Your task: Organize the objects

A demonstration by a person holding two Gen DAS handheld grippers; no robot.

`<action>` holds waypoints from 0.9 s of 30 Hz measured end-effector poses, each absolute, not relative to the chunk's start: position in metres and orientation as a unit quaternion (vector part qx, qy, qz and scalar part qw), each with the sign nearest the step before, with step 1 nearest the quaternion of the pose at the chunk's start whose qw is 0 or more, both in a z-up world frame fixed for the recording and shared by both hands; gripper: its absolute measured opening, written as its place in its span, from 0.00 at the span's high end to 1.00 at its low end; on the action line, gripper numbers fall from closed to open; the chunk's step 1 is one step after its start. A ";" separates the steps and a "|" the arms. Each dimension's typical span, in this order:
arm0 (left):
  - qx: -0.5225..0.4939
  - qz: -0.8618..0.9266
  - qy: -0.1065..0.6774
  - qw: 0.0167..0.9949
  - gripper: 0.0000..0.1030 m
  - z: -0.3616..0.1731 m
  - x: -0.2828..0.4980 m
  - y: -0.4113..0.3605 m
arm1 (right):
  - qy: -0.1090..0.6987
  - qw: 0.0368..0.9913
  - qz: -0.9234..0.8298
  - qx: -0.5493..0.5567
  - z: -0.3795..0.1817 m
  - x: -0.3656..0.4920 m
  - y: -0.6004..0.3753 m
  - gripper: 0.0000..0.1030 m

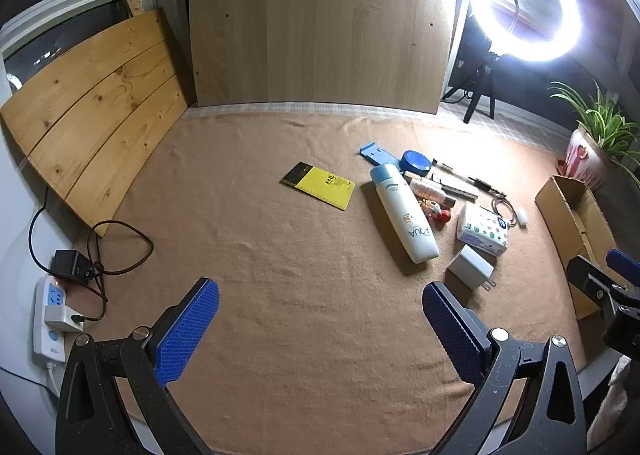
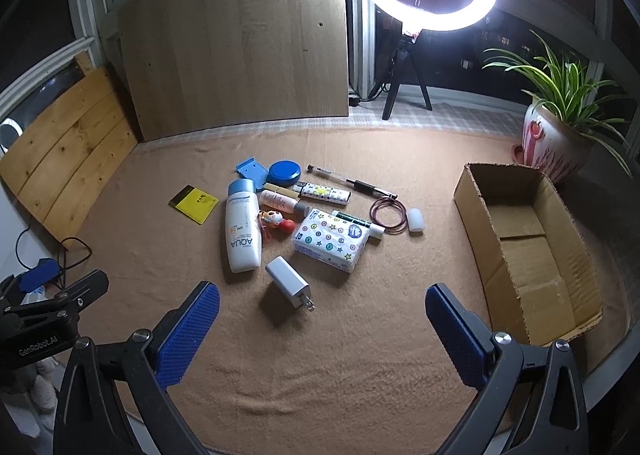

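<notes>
Two open grippers (image 2: 322,315) short of charger (image 2: 287,282)

bottle (image 2: 242,231): white, blue cap, lay flat, left of pile | charger (image 2: 287,282): white, prongs out, nearest, apart | tissue pack (image 2: 331,241): patterned, flat, beside bottle | notepad (image 2: 193,204): yellow, flat, apart at left | box (image 2: 524,247): cardboard, open, empty, at right

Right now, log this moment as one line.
stage: start | left gripper: open | right gripper: open | charger: on cloth | box: empty
</notes>
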State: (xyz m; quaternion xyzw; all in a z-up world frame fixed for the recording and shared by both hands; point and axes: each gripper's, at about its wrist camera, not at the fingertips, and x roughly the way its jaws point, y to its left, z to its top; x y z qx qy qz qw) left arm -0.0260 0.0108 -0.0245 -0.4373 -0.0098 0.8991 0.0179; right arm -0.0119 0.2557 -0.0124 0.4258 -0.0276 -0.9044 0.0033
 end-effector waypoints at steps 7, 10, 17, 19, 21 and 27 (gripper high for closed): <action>-0.441 0.897 -0.011 0.018 0.00 -0.028 -0.030 0.011 | -0.025 -0.004 -0.905 0.425 -0.013 -0.014 0.258 0.01; -0.442 0.897 -0.011 0.019 0.00 -0.030 -0.031 0.012 | -0.025 -0.007 -0.905 0.424 -0.013 -0.015 0.260 0.01; -0.442 0.897 -0.009 0.019 0.00 -0.032 -0.035 0.016 | -0.025 -0.008 -0.905 0.424 -0.014 -0.018 0.264 0.01; -0.442 0.897 -0.008 0.019 0.00 -0.033 -0.036 0.018 | -0.025 -0.008 -0.905 0.424 -0.014 -0.019 0.265 0.01; -0.443 0.896 -0.009 0.020 0.00 -0.034 -0.038 0.020 | -0.024 -0.008 -0.905 0.424 -0.014 -0.019 0.265 0.01; -0.447 0.894 -0.010 0.021 0.00 -0.040 -0.044 0.024 | -0.027 -0.004 -0.904 0.427 -0.020 -0.022 0.272 0.03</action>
